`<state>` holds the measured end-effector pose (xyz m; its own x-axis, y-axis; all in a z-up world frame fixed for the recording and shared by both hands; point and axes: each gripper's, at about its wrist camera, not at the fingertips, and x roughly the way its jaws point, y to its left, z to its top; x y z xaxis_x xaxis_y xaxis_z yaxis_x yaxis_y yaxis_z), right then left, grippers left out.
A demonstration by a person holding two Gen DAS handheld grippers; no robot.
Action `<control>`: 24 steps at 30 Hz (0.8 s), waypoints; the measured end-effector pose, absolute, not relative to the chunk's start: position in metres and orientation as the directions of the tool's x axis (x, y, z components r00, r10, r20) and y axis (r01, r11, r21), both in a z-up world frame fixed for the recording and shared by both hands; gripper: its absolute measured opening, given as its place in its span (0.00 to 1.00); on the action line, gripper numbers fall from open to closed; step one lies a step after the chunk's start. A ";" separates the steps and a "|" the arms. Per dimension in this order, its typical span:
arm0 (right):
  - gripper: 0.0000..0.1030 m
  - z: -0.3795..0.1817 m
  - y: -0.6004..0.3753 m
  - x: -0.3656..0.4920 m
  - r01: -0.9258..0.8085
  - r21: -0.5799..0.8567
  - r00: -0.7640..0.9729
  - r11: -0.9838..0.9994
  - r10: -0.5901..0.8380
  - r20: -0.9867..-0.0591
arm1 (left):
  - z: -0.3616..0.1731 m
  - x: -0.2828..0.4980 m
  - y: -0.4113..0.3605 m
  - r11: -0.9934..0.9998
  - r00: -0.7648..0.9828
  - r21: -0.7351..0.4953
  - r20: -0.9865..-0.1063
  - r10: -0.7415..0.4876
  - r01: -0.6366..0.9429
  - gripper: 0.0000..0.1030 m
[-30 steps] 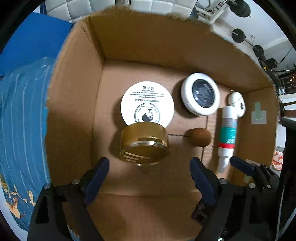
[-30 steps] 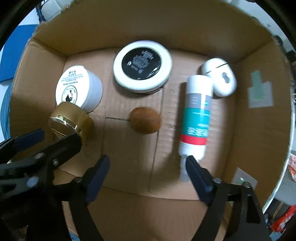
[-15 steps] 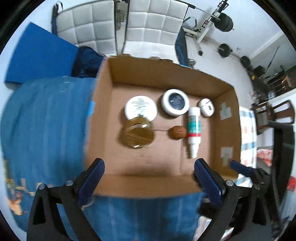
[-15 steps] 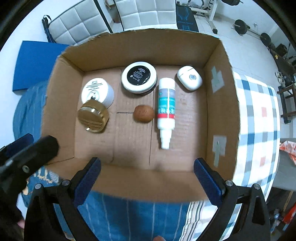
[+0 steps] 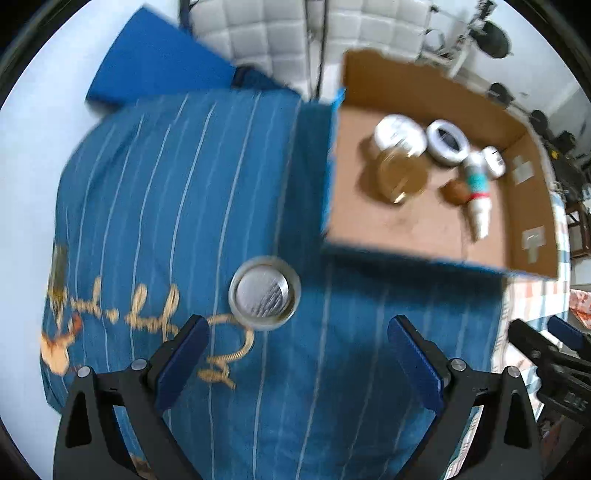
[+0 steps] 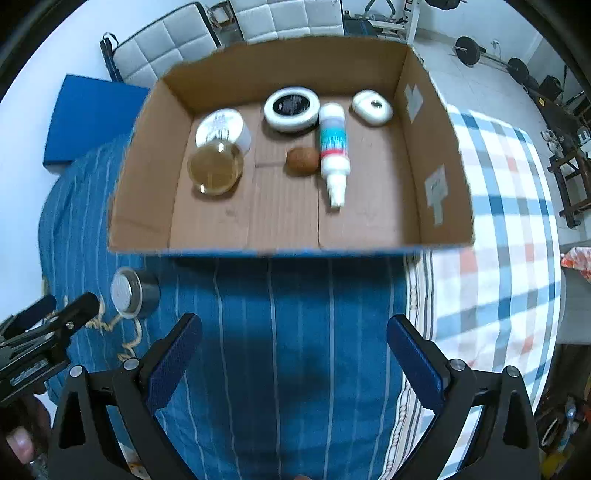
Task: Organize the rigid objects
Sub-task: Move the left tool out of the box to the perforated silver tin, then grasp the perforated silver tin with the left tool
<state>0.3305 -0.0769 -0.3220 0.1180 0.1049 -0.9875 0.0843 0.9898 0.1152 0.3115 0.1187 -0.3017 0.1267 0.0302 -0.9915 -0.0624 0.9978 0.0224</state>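
A cardboard box (image 6: 140,225) lies on a blue striped cloth (image 6: 277,314). In it are a gold jar (image 6: 215,168), a white jar (image 6: 221,125), a white tin with a black lid (image 6: 291,109), a brown round object (image 6: 302,161), a white spray bottle (image 6: 333,144) and a white case (image 6: 372,107). A small silver-lidded jar (image 5: 264,292) stands on the cloth outside the box; it also shows in the right wrist view (image 6: 129,291). My left gripper (image 5: 299,354) is open just in front of that jar. My right gripper (image 6: 293,354) is open and empty over the cloth.
A checked cloth (image 6: 498,221) covers the surface right of the box. A blue mat (image 6: 88,118) and white padded chairs (image 6: 258,18) lie beyond. Gym weights (image 6: 491,55) stand at the far right.
Both grippers have pulled back out of the box and up. The left one has swung left, over the cloth, bringing the silver-lidded jar into view.
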 end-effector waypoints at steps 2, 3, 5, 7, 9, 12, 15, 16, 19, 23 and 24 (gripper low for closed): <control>0.99 -0.328 -0.070 0.326 0.079 0.088 0.109 0.993 0.079 -0.991 | -0.319 0.308 0.124 0.997 0.106 0.038 -0.993 0.045 -0.068 0.96; 0.99 -0.331 -0.068 0.324 0.076 0.072 0.109 0.995 0.063 -0.992 | -0.328 0.307 0.126 0.997 0.095 0.041 -0.994 0.048 -0.070 0.96; 0.99 -0.337 -0.065 0.323 0.076 0.040 0.107 0.996 0.031 -0.994 | -0.345 0.308 0.132 0.996 0.071 0.048 -0.996 0.054 -0.081 0.95; 0.99 -0.342 -0.067 0.324 0.091 0.032 0.101 0.995 0.023 -0.995 | -0.362 0.309 0.137 0.995 0.039 0.054 -0.998 0.058 -0.084 0.94; 0.99 -0.345 -0.069 0.326 0.100 0.019 0.105 0.995 0.009 -0.994 | -0.377 0.312 0.139 0.995 0.020 0.053 -0.998 0.055 -0.087 0.94; 0.99 -0.346 -0.071 0.329 0.102 0.001 0.107 0.995 -0.010 -0.994 | -0.399 0.317 0.142 0.995 -0.017 0.053 -0.999 0.051 -0.089 0.93; 0.99 -0.346 -0.072 0.333 0.103 -0.007 0.104 0.995 -0.018 -0.994 | -0.416 0.323 0.143 0.995 -0.042 0.036 -0.999 0.032 -0.094 0.91; 0.99 -0.346 -0.072 0.335 0.104 -0.008 0.103 0.995 -0.019 -0.995 | -0.420 0.324 0.143 0.995 -0.050 0.027 -0.999 0.022 -0.097 0.90; 0.99 -0.348 -0.073 0.338 0.109 -0.007 0.100 0.994 -0.018 -0.995 | -0.434 0.328 0.142 0.995 -0.081 0.007 -0.997 -0.001 -0.099 0.80; 0.99 -0.352 -0.073 0.341 0.113 -0.010 0.093 0.994 -0.020 -0.995 | -0.449 0.331 0.139 0.995 -0.105 0.006 -0.994 -0.005 -0.102 0.73; 0.99 -0.353 -0.074 0.342 0.115 -0.007 0.091 0.993 -0.018 -0.996 | -0.450 0.331 0.140 0.994 -0.099 -0.001 -0.995 -0.013 -0.112 0.71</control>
